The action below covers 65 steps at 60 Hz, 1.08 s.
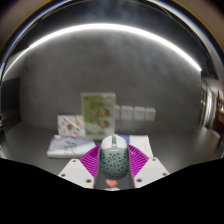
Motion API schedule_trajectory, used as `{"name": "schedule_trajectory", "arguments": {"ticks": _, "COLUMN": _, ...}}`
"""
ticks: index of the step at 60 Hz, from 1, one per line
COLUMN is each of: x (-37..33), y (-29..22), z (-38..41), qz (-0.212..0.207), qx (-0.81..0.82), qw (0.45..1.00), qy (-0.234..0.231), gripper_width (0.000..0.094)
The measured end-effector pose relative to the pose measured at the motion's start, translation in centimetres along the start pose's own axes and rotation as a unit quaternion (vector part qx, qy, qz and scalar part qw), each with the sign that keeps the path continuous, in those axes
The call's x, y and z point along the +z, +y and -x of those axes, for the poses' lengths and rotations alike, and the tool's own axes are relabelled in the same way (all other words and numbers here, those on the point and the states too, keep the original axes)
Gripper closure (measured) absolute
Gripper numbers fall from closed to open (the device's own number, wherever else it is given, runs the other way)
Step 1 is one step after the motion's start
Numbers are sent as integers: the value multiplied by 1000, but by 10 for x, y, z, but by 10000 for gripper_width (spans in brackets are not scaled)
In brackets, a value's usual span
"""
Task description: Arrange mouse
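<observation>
The gripper (111, 172) clamps its fingers on the mouse (112, 156), carrying it level, presumably toward the books (70, 142) at 10 o'clock.

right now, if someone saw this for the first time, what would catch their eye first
The white perforated mouse stands out first, sitting between the gripper's pink-padded fingers, which look closed against its sides. Beyond it, a green and white box stands upright against the grey wall, with a flat printed packet lying beside it and white wall sockets behind.
</observation>
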<state>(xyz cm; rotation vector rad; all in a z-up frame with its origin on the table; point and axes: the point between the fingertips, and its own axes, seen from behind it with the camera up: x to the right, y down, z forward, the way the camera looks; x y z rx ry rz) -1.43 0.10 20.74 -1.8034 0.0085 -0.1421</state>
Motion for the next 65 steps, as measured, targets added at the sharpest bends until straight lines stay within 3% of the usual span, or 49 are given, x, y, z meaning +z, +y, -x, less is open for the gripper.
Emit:
{"name": "schedule_trajectory", "arguments": {"ticks": 10, "x": 51, "y": 141, "z": -60, "qz": 128, "qx": 18, "qw": 992, "qy": -8, "gripper_width": 549}}
{"name": "schedule_trajectory", "arguments": {"ticks": 21, "x": 72, "y": 208, "z": -67, "qz": 181, "qx": 29, "qw": 983, "qy": -28, "gripper_width": 519}}
{"name": "schedule_trajectory", "arguments": {"ticks": 25, "x": 75, "y": 208, "z": -68, "qz": 171, "qx": 40, "qw": 984, "qy": -30, "gripper_width": 514}}
{"name": "schedule_trajectory", "arguments": {"ticks": 33, "x": 76, "y": 209, "z": -67, "qz": 181, "qx": 28, "qw": 983, "qy": -25, "gripper_width": 405}}
{"name": "schedule_trajectory", "arguments": {"ticks": 34, "x": 75, "y": 208, "z": -68, "qz": 180, "qx": 26, "qw": 983, "qy": -24, "gripper_width": 312}}
{"name": "schedule_trajectory", "arguments": {"ticks": 35, "x": 74, "y": 208, "z": -69, "qz": 179, "qx": 23, "qw": 983, "qy": -23, "gripper_width": 309}}
{"name": "schedule_trajectory", "arguments": {"ticks": 39, "x": 63, "y": 203, "z": -69, "qz": 175, "qx": 14, "qw": 984, "qy": -22, "gripper_width": 33}}
{"name": "schedule_trajectory", "arguments": {"ticks": 41, "x": 54, "y": 202, "z": -68, "qz": 176, "qx": 17, "qw": 984, "qy": -23, "gripper_width": 109}}
{"name": "schedule_trajectory", "arguments": {"ticks": 52, "x": -18, "y": 199, "z": -72, "qz": 177, "qx": 65, "qw": 981, "qy": -41, "gripper_width": 86}}
{"name": "schedule_trajectory", "arguments": {"ticks": 65, "x": -93, "y": 214, "z": -133, "qz": 170, "qx": 86, "qw": 982, "qy": 7, "gripper_width": 96}}
